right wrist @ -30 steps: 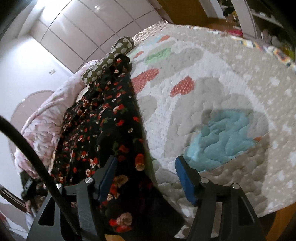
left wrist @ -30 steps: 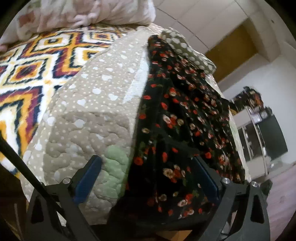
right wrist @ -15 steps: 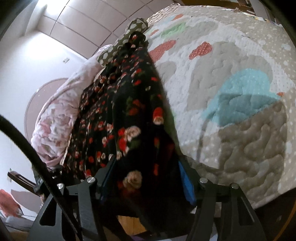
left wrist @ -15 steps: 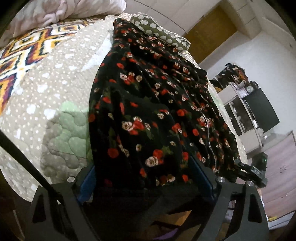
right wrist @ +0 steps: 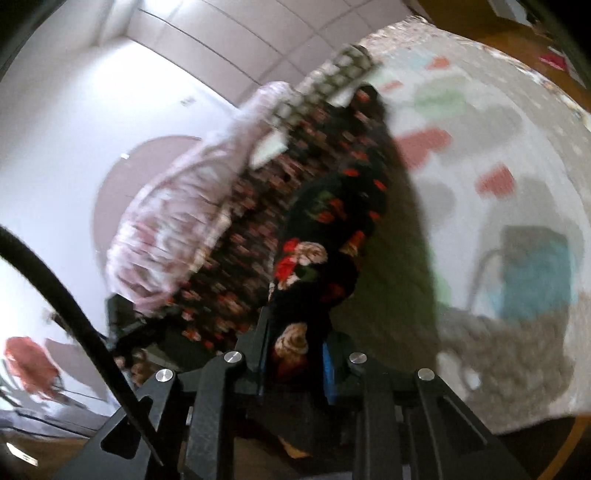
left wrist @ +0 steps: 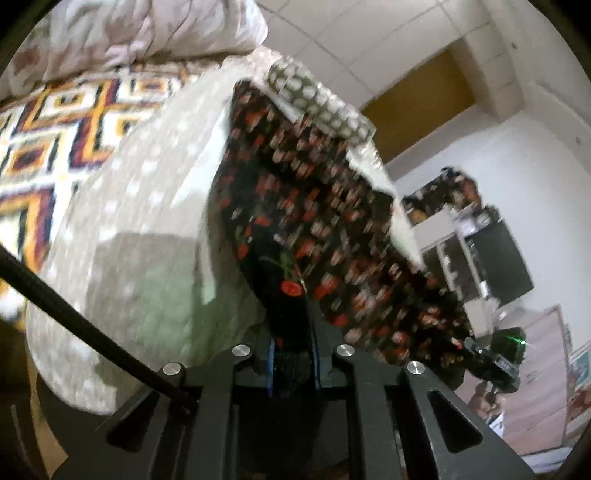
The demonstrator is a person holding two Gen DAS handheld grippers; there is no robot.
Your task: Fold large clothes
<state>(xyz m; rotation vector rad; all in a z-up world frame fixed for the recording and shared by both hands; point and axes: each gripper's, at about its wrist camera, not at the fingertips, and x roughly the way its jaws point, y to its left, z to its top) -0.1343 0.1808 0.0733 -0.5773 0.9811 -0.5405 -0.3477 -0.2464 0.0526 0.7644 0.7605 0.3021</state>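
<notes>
My left gripper (left wrist: 291, 363) and right gripper (right wrist: 293, 363) each have jaws pinched on the near hem of the floral dress (left wrist: 325, 206), which stretches away across the quilt (left wrist: 147, 206) on the bed. I judge it light, limp and slippery, best held at corners. No containers visible

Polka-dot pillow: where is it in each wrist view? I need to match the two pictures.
Left wrist: the polka-dot pillow is upper centre, at the far end of the floral dress.
Right wrist: the pillow is top centre, again past the dress's far end.
Shared landmark: the pink comforter, top left in the left view, centre left in the right.
</notes>
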